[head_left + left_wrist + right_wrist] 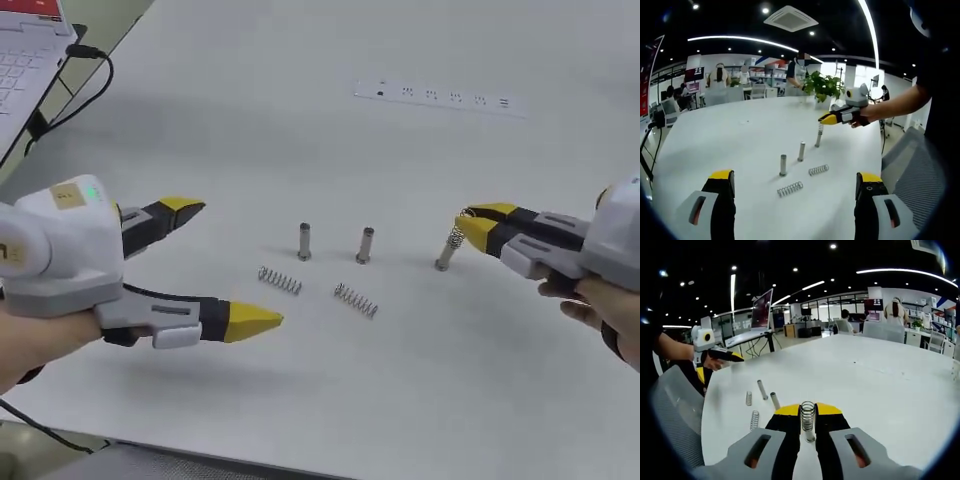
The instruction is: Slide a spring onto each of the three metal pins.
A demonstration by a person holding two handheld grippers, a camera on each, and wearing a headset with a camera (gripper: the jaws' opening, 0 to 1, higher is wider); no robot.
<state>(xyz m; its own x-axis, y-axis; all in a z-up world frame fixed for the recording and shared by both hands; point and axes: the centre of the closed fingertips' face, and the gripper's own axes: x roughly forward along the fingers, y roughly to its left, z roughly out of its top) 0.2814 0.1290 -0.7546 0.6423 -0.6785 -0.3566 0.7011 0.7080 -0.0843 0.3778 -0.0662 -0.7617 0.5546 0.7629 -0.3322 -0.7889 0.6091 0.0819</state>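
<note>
The left gripper (235, 262) is hovering nearest, its fingers spread wide and carrying nothing. Just beyond it, one loose spring (280, 281) and a second loose spring (356, 300) are lying flat on the surface (330, 400), each near a bare upright pin: the left pin (304, 241) and the middle pin (365, 245). Off to the right, the right gripper (466, 220) is pinching the third spring (456, 238) between closed fingers, feeding it over the third pin (443, 258), which is leaning. Pushing sideways is likely risking a toppled pin, or the spring popping free. A power strip (440, 98) is lying farthest back.
</note>
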